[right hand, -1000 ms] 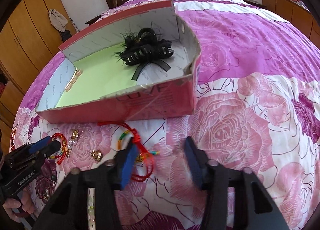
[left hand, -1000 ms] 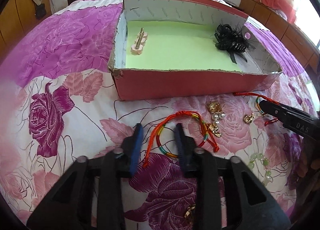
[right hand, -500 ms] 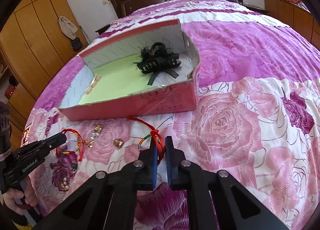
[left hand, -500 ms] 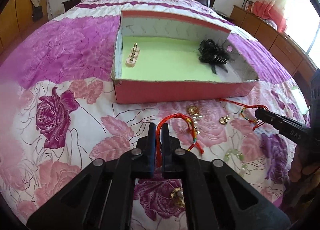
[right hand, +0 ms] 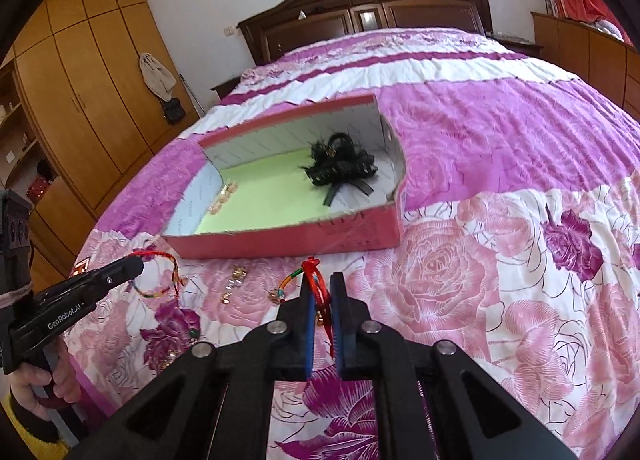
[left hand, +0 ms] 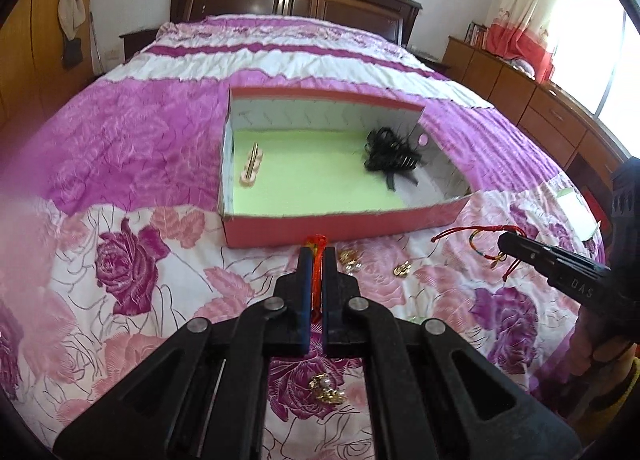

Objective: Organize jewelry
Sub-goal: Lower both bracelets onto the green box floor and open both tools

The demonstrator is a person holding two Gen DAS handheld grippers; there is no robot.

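Observation:
In the left wrist view my left gripper (left hand: 316,254) is shut on a red and rainbow cord bracelet (left hand: 317,244), held above the flowered bedspread. In the right wrist view my right gripper (right hand: 322,280) is shut on a second red cord bracelet (right hand: 316,288), whose loop hangs to the left. Each gripper also shows in the other view: the right gripper (left hand: 506,242) with its bracelet (left hand: 476,238), the left gripper (right hand: 136,266) with its own (right hand: 160,280). Just beyond both stands the open red box (left hand: 340,226) with a green floor.
Inside the box lie a black hair claw (left hand: 390,154) at the right and a pink and gold clip (left hand: 251,168) at the left. Gold earrings (left hand: 348,258) (right hand: 236,280) lie on the bedspread before the box. A headboard and wooden cupboards stand behind.
Both grippers closed on their bracelets, which lay on the bedspread, then rose with them. The box now looks farther off and lower in both views.

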